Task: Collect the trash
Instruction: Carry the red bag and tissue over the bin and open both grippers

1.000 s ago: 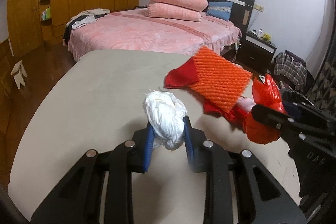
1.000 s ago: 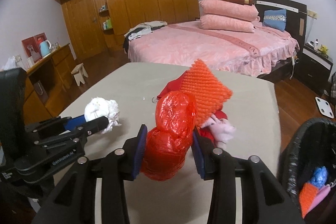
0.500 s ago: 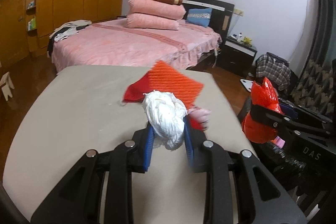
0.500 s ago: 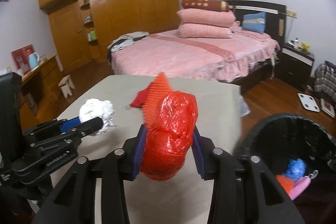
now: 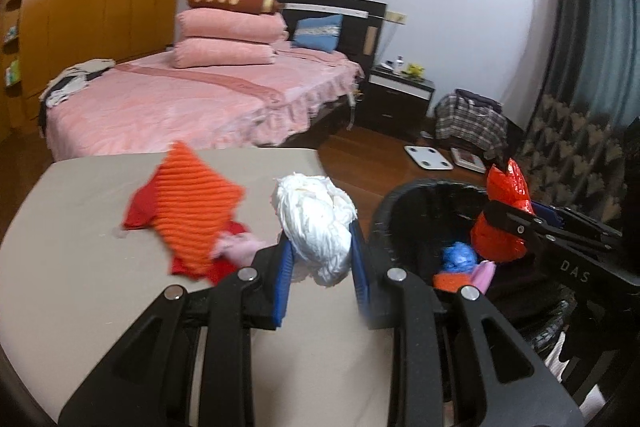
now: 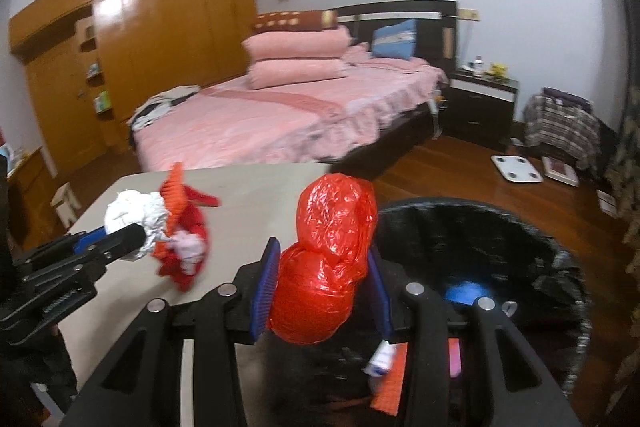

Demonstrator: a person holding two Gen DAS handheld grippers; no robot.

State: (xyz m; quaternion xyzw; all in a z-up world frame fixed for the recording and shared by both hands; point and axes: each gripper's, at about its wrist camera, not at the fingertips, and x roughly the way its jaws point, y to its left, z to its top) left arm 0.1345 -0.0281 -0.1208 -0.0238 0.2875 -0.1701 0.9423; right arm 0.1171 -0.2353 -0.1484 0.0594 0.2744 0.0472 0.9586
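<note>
Right wrist view showed the right gripper (image 6: 320, 291) clenched on a crumpled red plastic bag (image 6: 328, 267), its blue pads pressing both sides of the bundle. Just ahead and to the right of those fingers, and lower, gaped the black-lined trash bin (image 6: 560, 267), standing beside the table edge. The bag hung at the bin's near-left rim, apparently partly over the opening (a release there would likely drop it inside, though a little further right looked safer). Of the two tools, this one was nearer the bin. The bag looked shiny, wrinkled and light, bunched into two lobes stacked upright, the upper lobe standing above the pads.

Left wrist view showed the left gripper (image 5: 322, 259) grasping a wad of white crumpled paper or plastic (image 5: 316, 223), held over the beige table (image 5: 80, 287) with the bin's rim just to its right. Red and orange rags (image 5: 188, 219) and a small pink scrap (image 5: 236, 247) lay on the table to the left of that tool, not yet collected. Inside the bin sat blue, orange and pink scraps (image 5: 460, 263).
</note>
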